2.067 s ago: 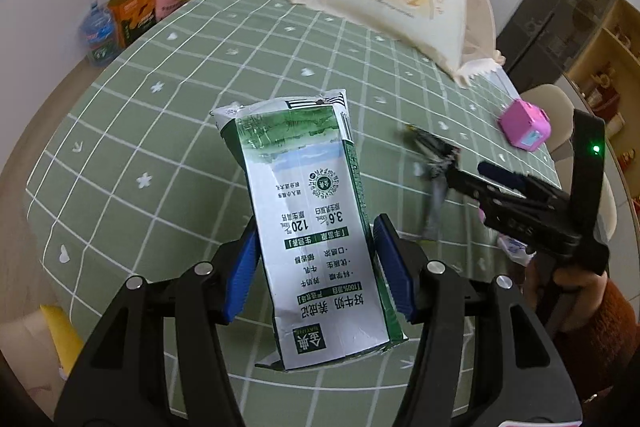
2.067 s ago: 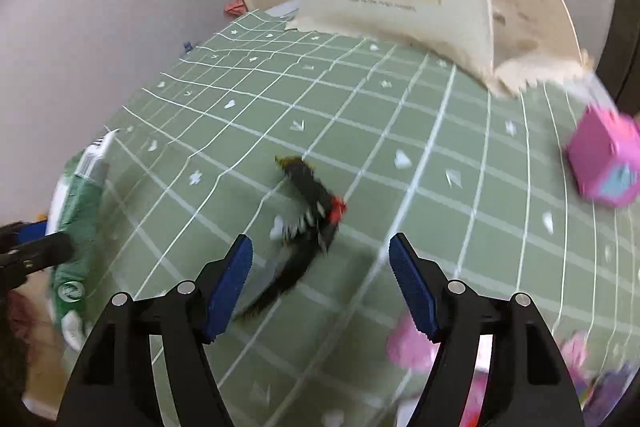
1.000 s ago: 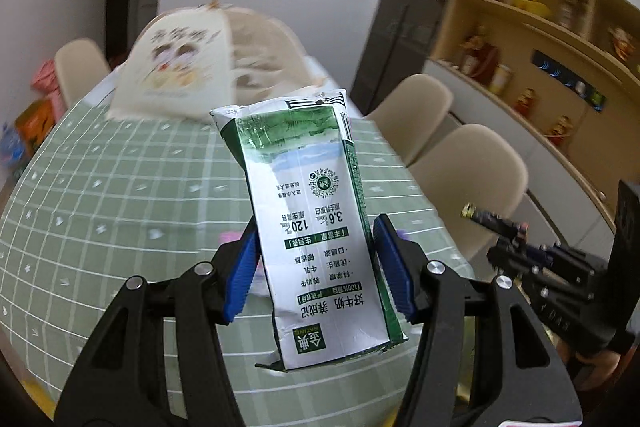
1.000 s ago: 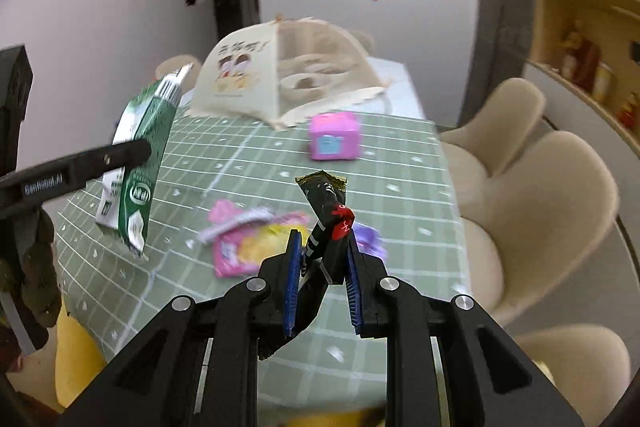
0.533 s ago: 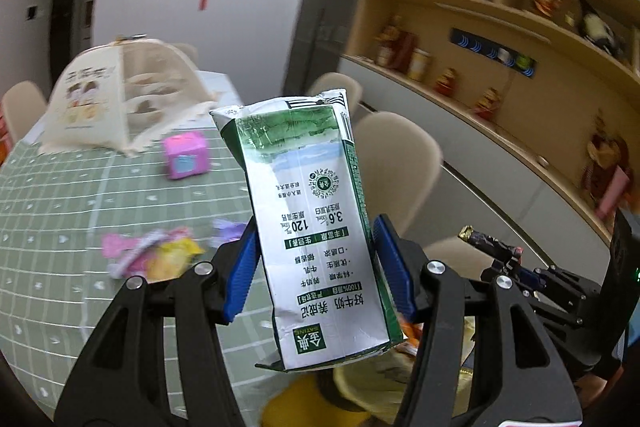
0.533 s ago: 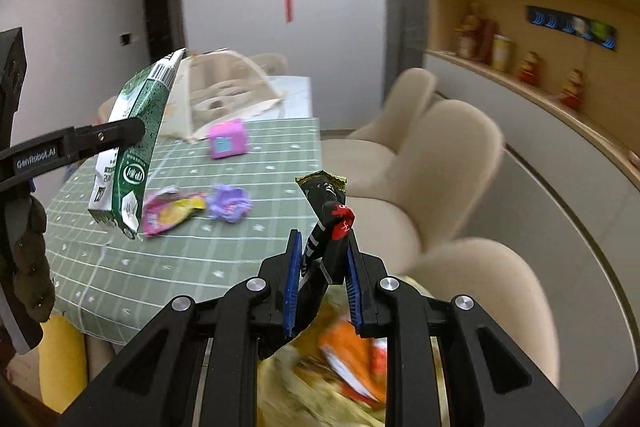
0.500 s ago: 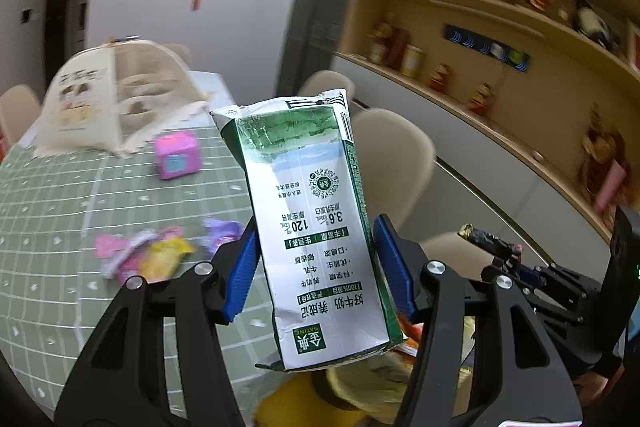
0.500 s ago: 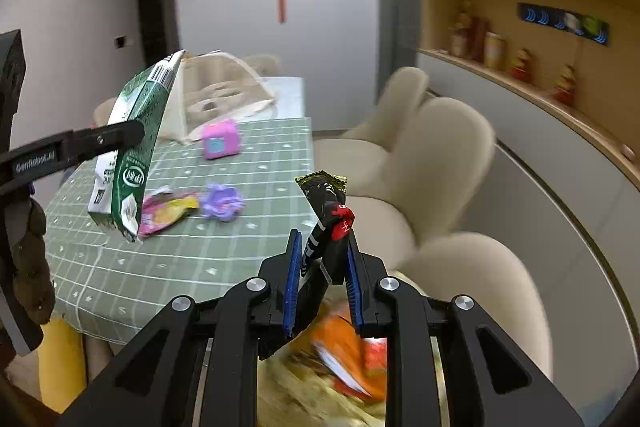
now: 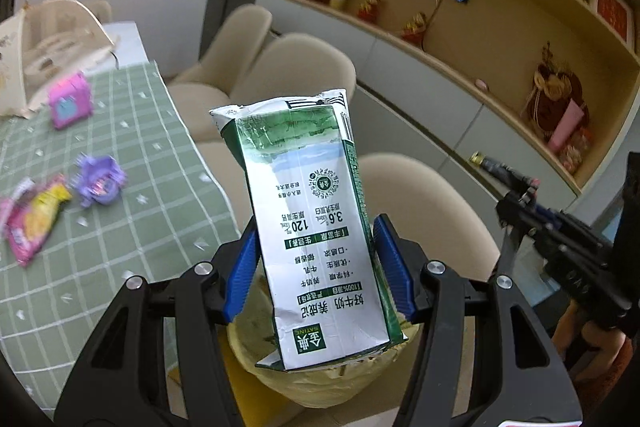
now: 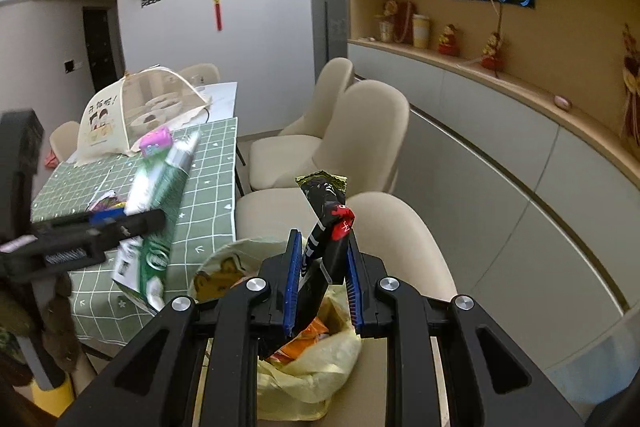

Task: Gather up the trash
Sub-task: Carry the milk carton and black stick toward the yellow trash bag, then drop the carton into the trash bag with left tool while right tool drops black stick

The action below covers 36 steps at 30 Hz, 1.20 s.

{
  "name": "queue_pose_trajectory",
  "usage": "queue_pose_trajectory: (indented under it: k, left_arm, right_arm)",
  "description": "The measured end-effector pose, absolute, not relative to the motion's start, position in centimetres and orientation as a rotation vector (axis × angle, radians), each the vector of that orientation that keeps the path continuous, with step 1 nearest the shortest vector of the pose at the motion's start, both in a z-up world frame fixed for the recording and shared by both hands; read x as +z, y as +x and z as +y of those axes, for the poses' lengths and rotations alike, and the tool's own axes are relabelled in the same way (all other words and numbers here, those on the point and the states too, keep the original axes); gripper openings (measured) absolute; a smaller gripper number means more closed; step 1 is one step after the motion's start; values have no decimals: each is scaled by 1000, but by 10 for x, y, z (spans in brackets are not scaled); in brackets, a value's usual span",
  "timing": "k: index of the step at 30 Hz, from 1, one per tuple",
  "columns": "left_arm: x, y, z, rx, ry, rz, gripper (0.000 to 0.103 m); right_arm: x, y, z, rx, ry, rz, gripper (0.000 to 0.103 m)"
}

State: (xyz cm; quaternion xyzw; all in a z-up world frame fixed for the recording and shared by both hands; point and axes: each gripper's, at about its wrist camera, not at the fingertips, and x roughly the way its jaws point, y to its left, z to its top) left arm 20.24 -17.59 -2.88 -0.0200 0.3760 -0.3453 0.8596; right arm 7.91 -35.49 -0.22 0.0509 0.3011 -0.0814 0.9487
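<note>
My left gripper [image 9: 316,263] is shut on a green and white milk carton [image 9: 316,227] and holds it upright above a yellow trash bag [image 9: 320,383]. The carton also shows in the right wrist view [image 10: 156,203]. My right gripper [image 10: 322,283] is shut on a black and red snack wrapper [image 10: 328,227], held over the same yellow bag [image 10: 316,367], which holds an orange wrapper. In the left wrist view the right gripper [image 9: 516,203] is at the far right, off the table.
The green checked table [image 9: 120,227] is to the left with a purple wrapper [image 9: 100,181], a pink and yellow wrapper [image 9: 32,223], a pink cube [image 9: 70,103] and a mesh food cover [image 9: 44,47]. Beige chairs [image 10: 360,147] stand behind the bag; shelves line the right wall.
Both grippers swung right from the table toward the chairs. The right gripper closed on the black wrapper and lifted it. Both pieces now hang over the yellow bag.
</note>
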Motion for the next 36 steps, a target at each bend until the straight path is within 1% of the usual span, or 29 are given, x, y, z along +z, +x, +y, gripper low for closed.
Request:
queue_pose_trajectory:
  k: [7, 8, 9, 13, 24, 31, 36]
  left_arm:
    - [-53, 208, -210, -780, -33, 839, 54]
    - [-55, 210, -215, -803, -46, 844, 55]
    - [-56, 212, -218, -827, -56, 851, 59]
    - [-57, 219, -216, -832, -77, 862, 63]
    - [-61, 198, -138, -721, -76, 906, 63]
    - [-64, 181, -81, -628, -110, 915, 63]
    - [-63, 178, -42, -539, -153, 915, 63]
  right_arm:
    - [-8, 72, -367, -200, 105, 623, 21]
    - [-10, 70, -369, -206, 107, 626, 21]
    - [-11, 69, -371, -210, 110, 629, 21]
    - [-16, 67, -373, -212, 124, 639, 21]
    - [-50, 111, -346, -82, 109, 709, 21]
    - [-103, 163, -325, 17, 176, 842, 21]
    - [-155, 197, -314, 35, 186, 1010, 21]
